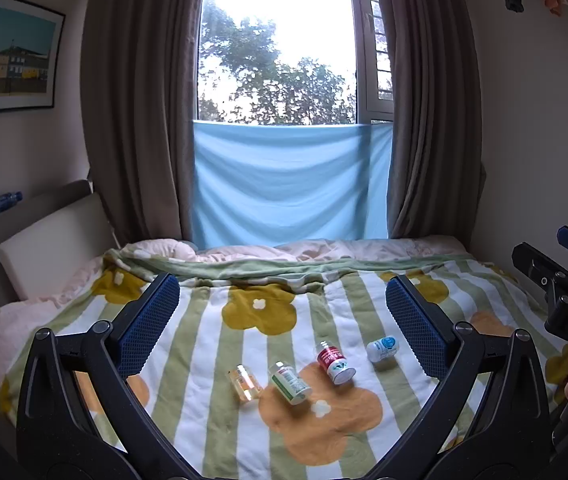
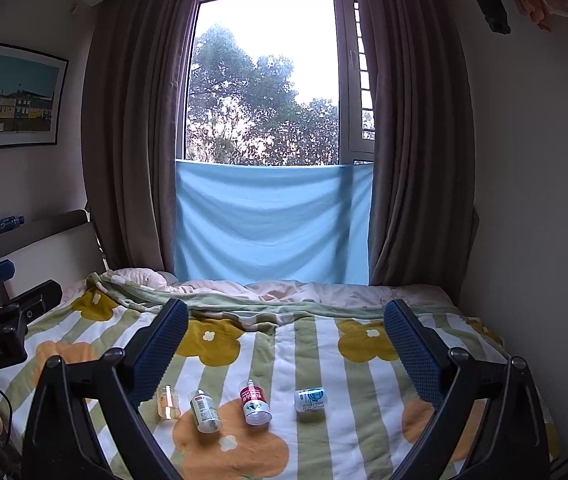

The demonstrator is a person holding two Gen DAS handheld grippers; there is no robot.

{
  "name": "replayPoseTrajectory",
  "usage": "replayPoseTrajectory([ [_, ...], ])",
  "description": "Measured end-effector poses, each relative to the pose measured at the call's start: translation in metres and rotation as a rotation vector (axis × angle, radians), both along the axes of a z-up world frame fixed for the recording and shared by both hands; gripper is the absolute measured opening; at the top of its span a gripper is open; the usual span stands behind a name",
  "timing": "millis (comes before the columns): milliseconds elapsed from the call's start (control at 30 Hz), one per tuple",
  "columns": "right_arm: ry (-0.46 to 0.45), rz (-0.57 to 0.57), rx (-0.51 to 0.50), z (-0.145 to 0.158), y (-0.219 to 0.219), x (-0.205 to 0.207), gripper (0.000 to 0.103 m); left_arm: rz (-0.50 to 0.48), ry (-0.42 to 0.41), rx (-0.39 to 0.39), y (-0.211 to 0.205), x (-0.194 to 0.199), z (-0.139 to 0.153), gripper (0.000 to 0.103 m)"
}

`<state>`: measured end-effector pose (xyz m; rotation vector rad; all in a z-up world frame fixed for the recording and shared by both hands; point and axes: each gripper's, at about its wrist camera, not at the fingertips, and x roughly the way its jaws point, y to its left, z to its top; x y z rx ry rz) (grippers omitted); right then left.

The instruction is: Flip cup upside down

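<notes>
Both grippers hang above the bed with nothing between their fingers. My left gripper [image 1: 281,320] has its blue pads spread wide, and between them I see the striped flower blanket [image 1: 211,360] and four small containers lying on it. My right gripper [image 2: 286,344] is spread just as wide, empty too, looking down on the same row.

Reading that row from the left wrist camera: a clear amber bottle [image 1: 245,383] on the left, a green-labelled bottle [image 1: 290,383] just beside it, then a red-labelled bottle [image 1: 334,362], and furthest right a small white cup with a blue print [image 1: 382,347]. All four lie on their sides, close together but not touching as far as I can tell.

From the right wrist camera the cup [image 2: 311,399] sits on a white stripe, a little apart from the red-labelled bottle [image 2: 255,402], with the green-labelled one [image 2: 205,410] and the amber one [image 2: 168,401] beyond it to the left. Neither gripper touches the cup; both sit well short of it.

Behind the bed a light blue cloth [image 2: 271,224] hangs across the lower window between brown curtains [image 2: 135,140]
</notes>
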<state>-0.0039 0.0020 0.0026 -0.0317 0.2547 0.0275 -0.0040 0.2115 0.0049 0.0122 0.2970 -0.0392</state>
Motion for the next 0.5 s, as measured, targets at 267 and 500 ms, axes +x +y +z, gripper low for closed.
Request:
replayPoseTrajectory([
  [267, -0.001, -0.002, -0.002, 0.001, 0.0021, 0.0007, 0.098, 0.008, -0.012, -0.005, 0.0029, -0.002, 0.0015, 0.103],
  [500, -0.006, -0.006, 0.0, 0.0026, 0.0055, 0.0011, 0.098, 0.007, -0.021, -0.005, 0.0017, -0.0031, 0.0022, 0.103],
])
